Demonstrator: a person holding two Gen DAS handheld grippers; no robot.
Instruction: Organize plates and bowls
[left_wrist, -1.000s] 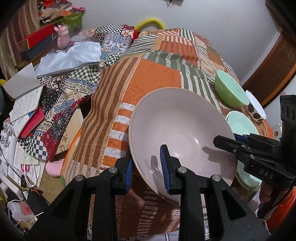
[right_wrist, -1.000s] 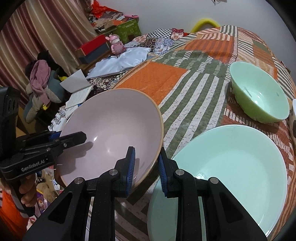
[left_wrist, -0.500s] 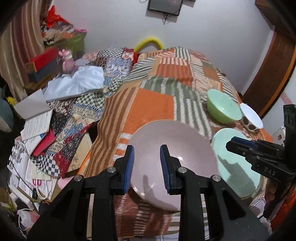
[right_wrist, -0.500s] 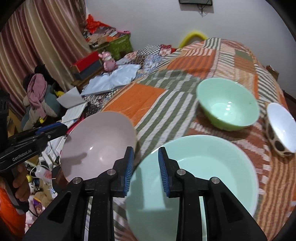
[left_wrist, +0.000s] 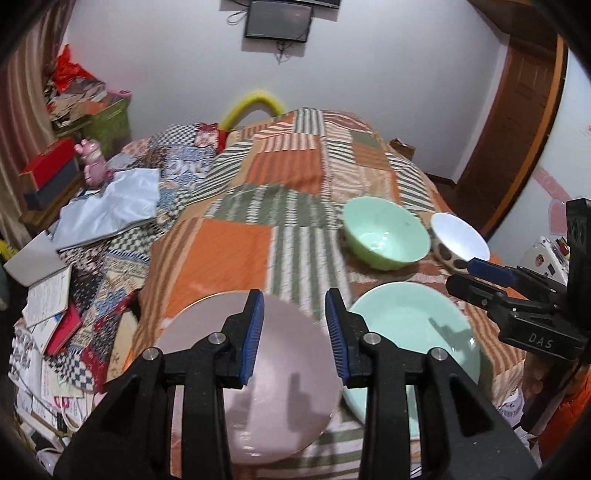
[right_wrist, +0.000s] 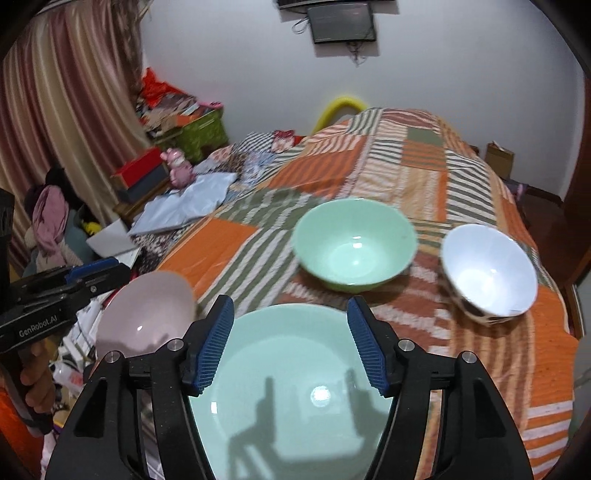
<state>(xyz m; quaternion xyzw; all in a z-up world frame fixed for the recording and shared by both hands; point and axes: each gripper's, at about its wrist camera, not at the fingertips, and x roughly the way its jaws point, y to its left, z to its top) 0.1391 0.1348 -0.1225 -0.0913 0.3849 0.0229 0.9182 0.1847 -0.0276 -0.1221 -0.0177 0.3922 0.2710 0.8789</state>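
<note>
Left gripper (left_wrist: 294, 334): jaws spread, holding nothing, hovering over the pink plate at lower centre of the left wrist view.
Right gripper (right_wrist: 291, 345): released, jaws wide, empty, above the mint plate at the bottom of the right wrist view.
Pink plate (left_wrist: 284, 391): lies on the near edge of the bed, lower centre; its rim looks to overhang the edge, though blur makes that hard to confirm.
Mint plate (right_wrist: 295, 391): just beside the pink plate, on its right.
Green bowl (right_wrist: 354, 245): centre of the frame, beyond the mint plate, upright.
White bowl (right_wrist: 489, 271): right of the frame, near the green bowl, tilted, dark spots outside.
Handling: 2 plates and 2 bowls, probably glazed ceramic or melamine; stiff, slick, breakable if dropped. Pinch each at the rim, 1 pad inside and 1 outside.
Patchwork quilt (left_wrist: 295, 173): soft, uneven footing, so stacks may tilt.
</note>
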